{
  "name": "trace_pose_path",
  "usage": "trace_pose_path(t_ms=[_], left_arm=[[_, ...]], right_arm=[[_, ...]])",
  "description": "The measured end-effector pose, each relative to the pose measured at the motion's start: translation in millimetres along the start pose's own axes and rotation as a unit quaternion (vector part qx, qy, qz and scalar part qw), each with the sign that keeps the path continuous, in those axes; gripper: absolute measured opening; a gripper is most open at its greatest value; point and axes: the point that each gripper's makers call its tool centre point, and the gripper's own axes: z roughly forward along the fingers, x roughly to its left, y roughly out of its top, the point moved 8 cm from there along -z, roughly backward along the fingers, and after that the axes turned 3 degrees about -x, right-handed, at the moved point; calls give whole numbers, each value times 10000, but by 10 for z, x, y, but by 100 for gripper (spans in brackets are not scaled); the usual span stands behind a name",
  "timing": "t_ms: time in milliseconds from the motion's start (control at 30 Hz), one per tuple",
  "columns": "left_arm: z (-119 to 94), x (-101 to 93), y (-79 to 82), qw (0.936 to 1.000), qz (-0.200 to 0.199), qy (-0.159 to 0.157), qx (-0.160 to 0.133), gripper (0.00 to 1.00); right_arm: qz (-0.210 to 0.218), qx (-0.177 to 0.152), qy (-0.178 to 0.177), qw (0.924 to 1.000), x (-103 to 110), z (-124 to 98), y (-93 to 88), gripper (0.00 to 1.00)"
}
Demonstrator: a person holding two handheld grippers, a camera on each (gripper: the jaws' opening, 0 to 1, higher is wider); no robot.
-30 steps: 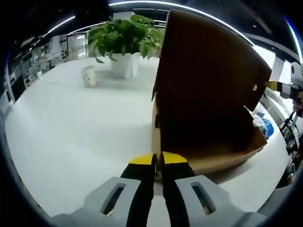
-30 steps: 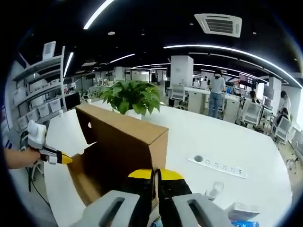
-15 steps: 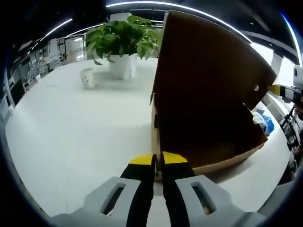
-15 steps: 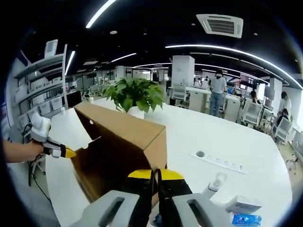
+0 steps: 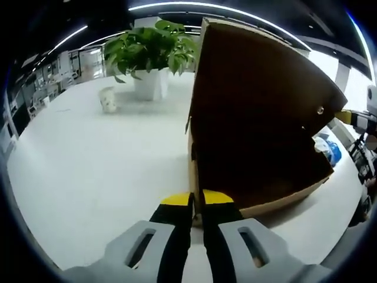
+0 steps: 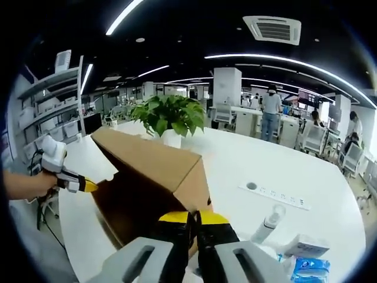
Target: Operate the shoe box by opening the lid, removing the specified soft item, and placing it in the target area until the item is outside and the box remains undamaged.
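The brown cardboard shoe box (image 5: pixel 259 118) stands on the white table (image 5: pixel 88 177) with its lid (image 6: pixel 153 162) tilted up, and the inside is dark, so I cannot make out any contents. My left gripper (image 5: pixel 196 201) is shut at the near end of the lid edge. It also appears in the right gripper view as the left gripper (image 6: pixel 88 187), its yellow tips on the lid's far end flap beside a small hole. My right gripper (image 6: pixel 193 219) is shut on the lid's near corner. In the left gripper view, the right gripper (image 5: pixel 347 115) comes in at the far right.
A potted plant (image 5: pixel 150 50) and a small white cup (image 5: pixel 108 99) stand behind the box. On the right side lie a power strip (image 6: pixel 275 200), a clear bottle (image 6: pixel 268 223), a white pack (image 6: pixel 306 246) and a blue packet (image 6: pixel 311 270). People and desks fill the background.
The lid has tipped a little further up and back between the two grippers. Both grippers have kept their hold.
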Motion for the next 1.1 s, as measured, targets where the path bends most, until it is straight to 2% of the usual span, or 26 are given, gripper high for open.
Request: trace_pose_path(t_ms=[333,733,1100], left_arm=[[-48,2,125,9992,271,-21,-283,9],[-144,13,265,9978,449,-167,-465,10],[-214,-8,435,9949,649,-230,-733,11]], right_arm=[[69,36,9,10000,32,-27,-62,0],[150,98,28,9998,74,-65,-157,0],[229,230,73,9994,119,-93,-317,0]])
